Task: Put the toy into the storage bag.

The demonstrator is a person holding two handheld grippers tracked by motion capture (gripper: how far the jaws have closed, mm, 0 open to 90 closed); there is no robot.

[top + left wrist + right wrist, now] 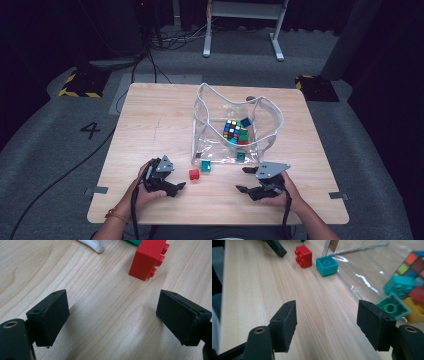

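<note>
Your left gripper [181, 186] rests low on the wooden surface [150, 120], near its front edge, jaws spread wide with only bare wood between them. In the left gripper view the red brick [148, 258] lies just ahead of the jaw tips, toward the right-hand jaw, on its side with the studs facing right; it touches neither jaw. In the high view the same red brick [194, 174] sits just ahead of the left gripper, apart from it.

A teal brick [205, 165] stands beside the red one, close to the front corner of the clear plastic bag [210, 112]. In the right gripper view the teal brick [327, 265] sits stud-up, right next to the red brick [303, 256], the two near but not touching.

Your right gripper [243, 180] is at the front right of the surface, pointing left toward the two bricks and well apart from them. Its jaws stand open, nothing held, wood grain showing between them.

The bag has a white cord rim and stands open at the middle of the surface. Inside it lie a multicoloured puzzle cube [232, 129] and several more bricks, teal, green and red. In the right gripper view a green brick [392, 307] under the plastic lies just beyond the right-hand jaw, with a yellow one [417, 310] beside it.
</note>
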